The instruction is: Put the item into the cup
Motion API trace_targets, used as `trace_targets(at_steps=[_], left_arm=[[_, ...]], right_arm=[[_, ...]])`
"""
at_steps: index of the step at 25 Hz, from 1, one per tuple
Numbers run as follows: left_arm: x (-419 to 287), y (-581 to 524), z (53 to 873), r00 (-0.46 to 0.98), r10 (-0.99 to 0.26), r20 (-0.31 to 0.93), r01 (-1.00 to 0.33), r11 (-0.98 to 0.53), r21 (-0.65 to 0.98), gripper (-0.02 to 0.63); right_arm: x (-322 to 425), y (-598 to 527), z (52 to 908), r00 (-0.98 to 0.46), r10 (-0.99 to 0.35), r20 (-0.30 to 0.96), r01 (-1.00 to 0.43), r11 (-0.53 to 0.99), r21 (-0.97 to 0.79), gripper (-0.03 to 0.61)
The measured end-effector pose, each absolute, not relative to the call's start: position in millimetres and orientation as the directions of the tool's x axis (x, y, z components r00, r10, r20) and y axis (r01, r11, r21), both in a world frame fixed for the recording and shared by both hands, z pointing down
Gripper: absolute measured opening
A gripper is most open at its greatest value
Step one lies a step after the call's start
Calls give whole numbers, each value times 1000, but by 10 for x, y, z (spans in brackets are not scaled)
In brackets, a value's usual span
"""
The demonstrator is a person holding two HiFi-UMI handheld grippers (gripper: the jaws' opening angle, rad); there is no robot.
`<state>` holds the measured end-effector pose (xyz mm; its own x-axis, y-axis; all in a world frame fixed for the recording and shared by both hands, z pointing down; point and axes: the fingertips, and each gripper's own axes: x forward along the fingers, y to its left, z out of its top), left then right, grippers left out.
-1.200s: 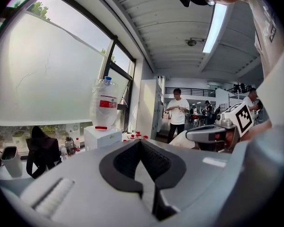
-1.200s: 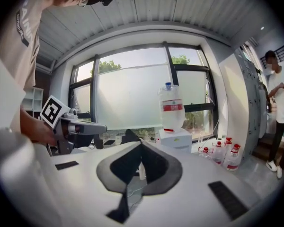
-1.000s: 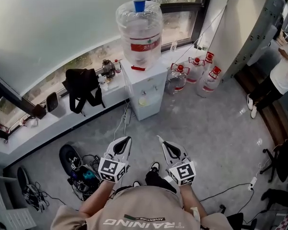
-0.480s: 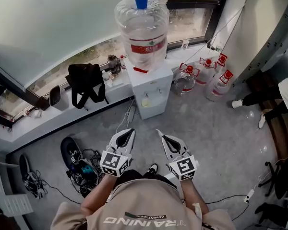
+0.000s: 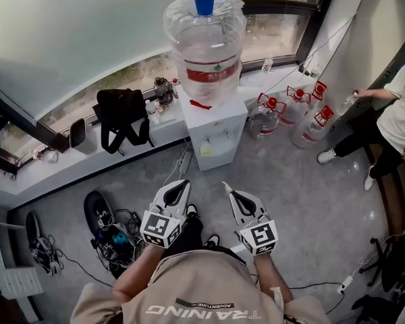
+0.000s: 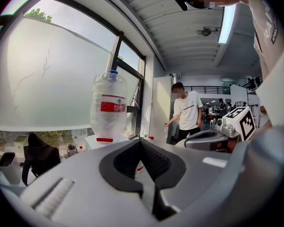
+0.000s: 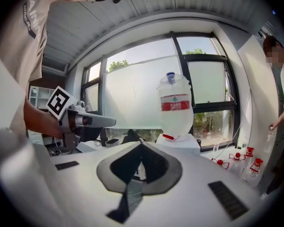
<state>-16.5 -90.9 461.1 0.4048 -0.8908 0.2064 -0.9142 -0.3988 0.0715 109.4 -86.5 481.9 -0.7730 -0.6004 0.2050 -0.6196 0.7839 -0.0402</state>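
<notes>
Since a second ago the water stand has drawn nearer, and a person in a white T-shirt [image 5: 399, 117] has appeared far off to the right of my tongs. My left tongs [image 5: 183, 182] and right tongs [image 5: 225, 184], smooth pale shells with black ribbed pads, are both pinched closed on nothing. Ahead of their tips stands the boxy white water dispenser [image 5: 216, 130]. It carries a clear ribbed plastic bottle [image 5: 204, 52], and the small blue plastic cup [image 5: 204, 1] is perched on top.

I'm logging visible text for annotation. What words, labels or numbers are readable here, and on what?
"TRAINING", upside down: the person's shirt.
"ADVENTURE", smaller, just above it on the same shirt.
Red label on the water bottle: white print, too small to read.
</notes>
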Motion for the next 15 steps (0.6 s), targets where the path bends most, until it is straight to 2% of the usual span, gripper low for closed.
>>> trace_targets(at_steps=[15], left_arm=[[-537,-1990,4724,496,-844,206,-868,-490,81,8]], right_arm=[[632,-1823,4807,-719,-652,239,-674,739,-10,11]])
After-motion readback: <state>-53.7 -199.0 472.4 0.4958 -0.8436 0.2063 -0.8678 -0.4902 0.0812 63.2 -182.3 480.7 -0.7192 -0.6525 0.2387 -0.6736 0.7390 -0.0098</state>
